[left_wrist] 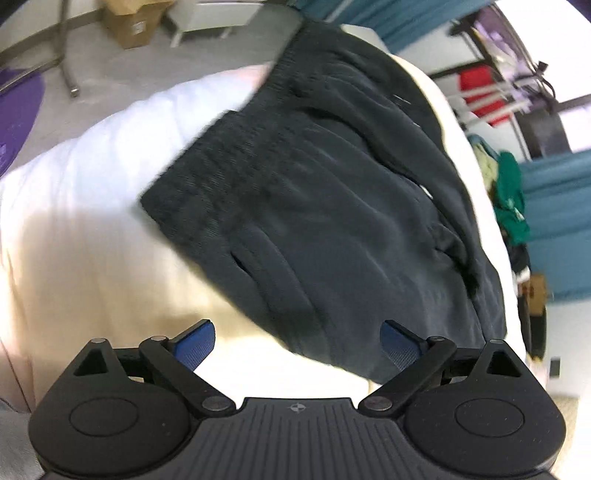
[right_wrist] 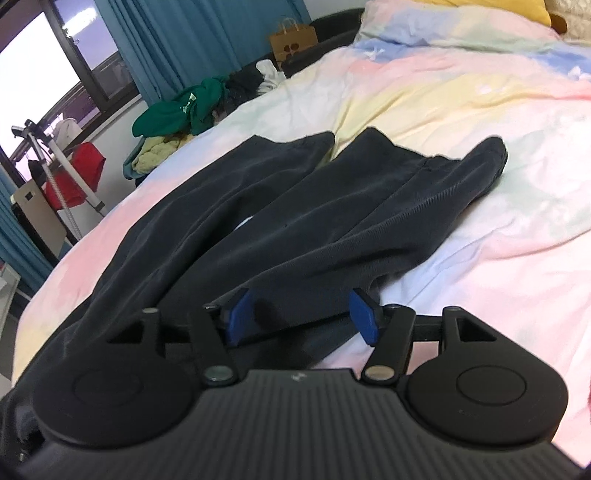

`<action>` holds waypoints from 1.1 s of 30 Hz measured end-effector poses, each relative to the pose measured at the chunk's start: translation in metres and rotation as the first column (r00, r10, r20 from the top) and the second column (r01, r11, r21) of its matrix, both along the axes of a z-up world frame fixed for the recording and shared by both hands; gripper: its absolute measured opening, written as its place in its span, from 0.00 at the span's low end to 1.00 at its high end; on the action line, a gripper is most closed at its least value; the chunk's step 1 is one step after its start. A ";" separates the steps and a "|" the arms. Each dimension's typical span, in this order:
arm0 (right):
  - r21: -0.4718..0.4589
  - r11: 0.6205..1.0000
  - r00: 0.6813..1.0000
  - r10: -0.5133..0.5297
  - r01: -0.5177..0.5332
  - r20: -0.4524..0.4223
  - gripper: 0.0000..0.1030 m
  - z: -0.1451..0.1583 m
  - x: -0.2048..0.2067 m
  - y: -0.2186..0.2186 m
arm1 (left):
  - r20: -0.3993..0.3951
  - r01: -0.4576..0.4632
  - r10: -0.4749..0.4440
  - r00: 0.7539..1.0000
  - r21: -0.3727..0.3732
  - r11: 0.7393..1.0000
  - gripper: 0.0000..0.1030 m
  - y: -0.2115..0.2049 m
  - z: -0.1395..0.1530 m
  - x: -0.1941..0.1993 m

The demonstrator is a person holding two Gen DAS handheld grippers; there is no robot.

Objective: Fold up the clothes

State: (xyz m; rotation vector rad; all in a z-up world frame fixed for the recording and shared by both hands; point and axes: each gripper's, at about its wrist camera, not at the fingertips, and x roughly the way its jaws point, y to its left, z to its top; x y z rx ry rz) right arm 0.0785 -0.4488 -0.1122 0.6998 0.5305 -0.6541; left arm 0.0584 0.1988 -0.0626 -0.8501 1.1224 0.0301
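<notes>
Dark navy trousers (left_wrist: 332,206) lie spread on the bed. The left wrist view shows their ribbed elastic waistband (left_wrist: 207,162) toward the upper left. My left gripper (left_wrist: 297,341) is open and empty, its blue pads on either side of the trousers' near edge. In the right wrist view the two legs (right_wrist: 295,206) stretch away from me, with the far leg end bent to the right (right_wrist: 487,158). My right gripper (right_wrist: 303,317) is open just above the trousers' near edge, with nothing between its blue pads.
The bed has a pastel quilt (right_wrist: 480,110). A heap of green and yellow clothes (right_wrist: 184,110) lies at the bed's far left edge, a paper bag (right_wrist: 293,40) behind it. Teal curtains (right_wrist: 166,37), a tripod (right_wrist: 55,158) and a cardboard box (left_wrist: 129,22) stand around.
</notes>
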 end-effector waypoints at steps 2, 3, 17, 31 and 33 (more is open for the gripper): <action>0.020 0.999 1.000 -0.025 0.025 0.002 0.60 -0.003 -0.002 -0.005 | 0.004 -0.025 0.025 1.000 -0.008 1.000 0.92 0.006 -0.008 0.005; 0.034 0.998 0.999 -0.051 0.051 0.000 0.60 -0.005 -0.003 -0.008 | 0.008 -0.041 0.041 0.999 -0.013 0.999 0.89 0.008 -0.011 0.008; 0.249 0.909 0.922 -0.370 0.335 0.112 0.61 -0.038 -0.052 -0.061 | 0.167 -0.140 0.172 0.971 -0.187 0.972 0.86 0.017 -0.029 0.008; 0.439 0.838 0.836 -0.472 0.325 0.281 0.78 -0.070 -0.049 -0.087 | 0.291 -0.046 0.151 0.945 -0.338 0.940 0.89 0.015 -0.021 0.005; 0.417 0.846 0.840 -0.467 0.332 0.277 0.80 -0.070 -0.043 -0.088 | 0.252 -0.041 0.133 0.958 -0.339 0.940 0.89 0.010 -0.028 0.007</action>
